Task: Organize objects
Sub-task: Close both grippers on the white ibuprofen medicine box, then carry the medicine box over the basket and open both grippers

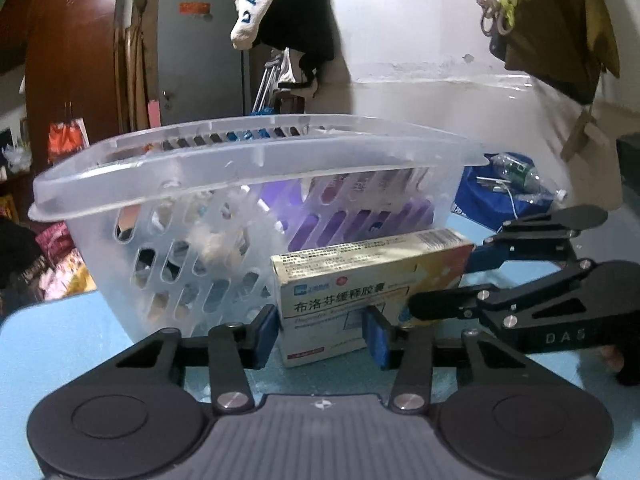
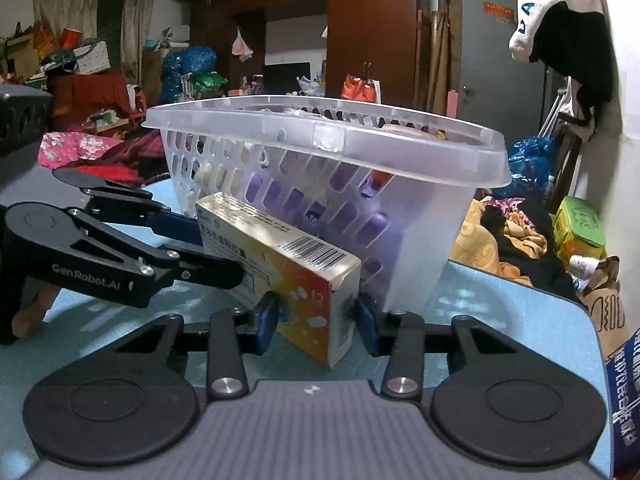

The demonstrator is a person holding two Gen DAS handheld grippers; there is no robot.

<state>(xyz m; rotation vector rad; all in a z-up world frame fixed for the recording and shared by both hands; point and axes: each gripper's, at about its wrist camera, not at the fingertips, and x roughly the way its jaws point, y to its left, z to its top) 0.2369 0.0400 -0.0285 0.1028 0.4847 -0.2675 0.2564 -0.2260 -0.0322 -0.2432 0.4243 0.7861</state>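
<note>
A white and orange medicine box stands on its long edge on the light blue table, right against a clear slotted plastic basket. The basket holds purple packs and other small items. My left gripper has its blue pads on one end of the box. My right gripper clamps the opposite end. Both pairs of pads touch the box's sides.
The basket fills the table just behind the box. A blue bag of plastic bottles sits past the table by the white wall. A green box, bedding and a paper bag crowd the table's right edge.
</note>
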